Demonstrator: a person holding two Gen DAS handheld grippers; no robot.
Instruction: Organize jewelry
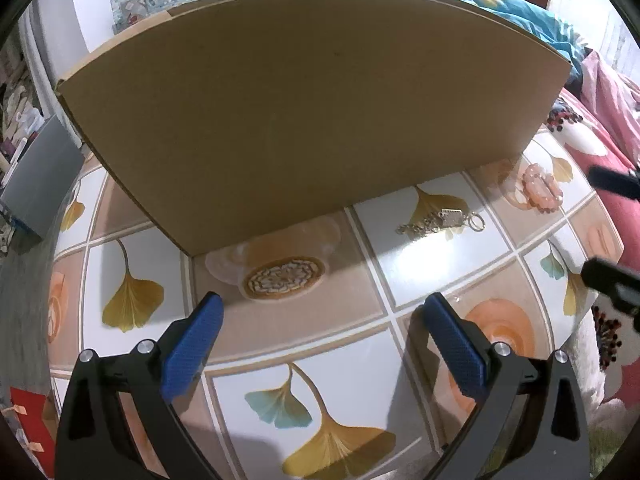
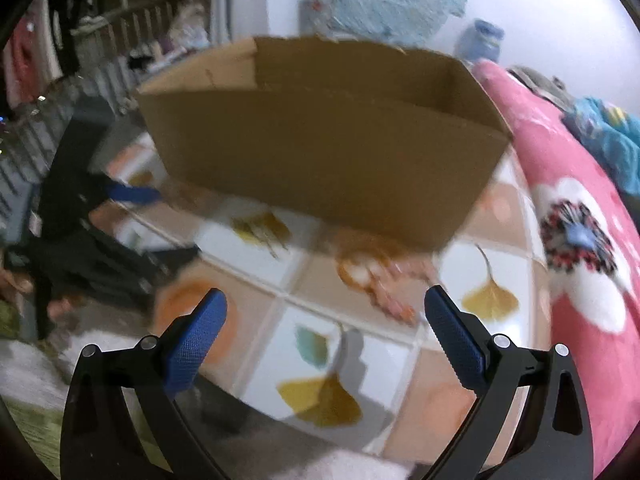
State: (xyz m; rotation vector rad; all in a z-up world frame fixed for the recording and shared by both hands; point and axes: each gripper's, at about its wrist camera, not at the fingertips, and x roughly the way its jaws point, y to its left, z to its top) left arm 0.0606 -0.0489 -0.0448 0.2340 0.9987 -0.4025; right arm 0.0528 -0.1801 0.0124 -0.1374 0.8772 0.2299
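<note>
Judging from how things lie, the organizing appears to be barely begun, since three pieces of jewelry are seen loose on the table (image 1: 420,280) and nothing is held. An open cardboard box (image 1: 304,120) stands at the far part of the table, and its inside, as far as the right wrist view shows, looks bare, though the bottom is hidden. A round patterned brooch-like piece (image 1: 285,277) lies just in front of the box's near corner; a gold chain bracelet (image 1: 442,221) with a ring clasp lies to its right, near the box wall; a pink bead bracelet (image 1: 540,188) lies further right, near the box's end. The left gripper (image 1: 320,308) hovers over the table with its jaws spread wide and nothing between them. The right gripper (image 2: 322,308) is likewise held wide apart and without a load, above the pink bead bracelet (image 2: 384,280), which is blurred in that view. All three pieces are presumably left to be gathered into the box.
</note>
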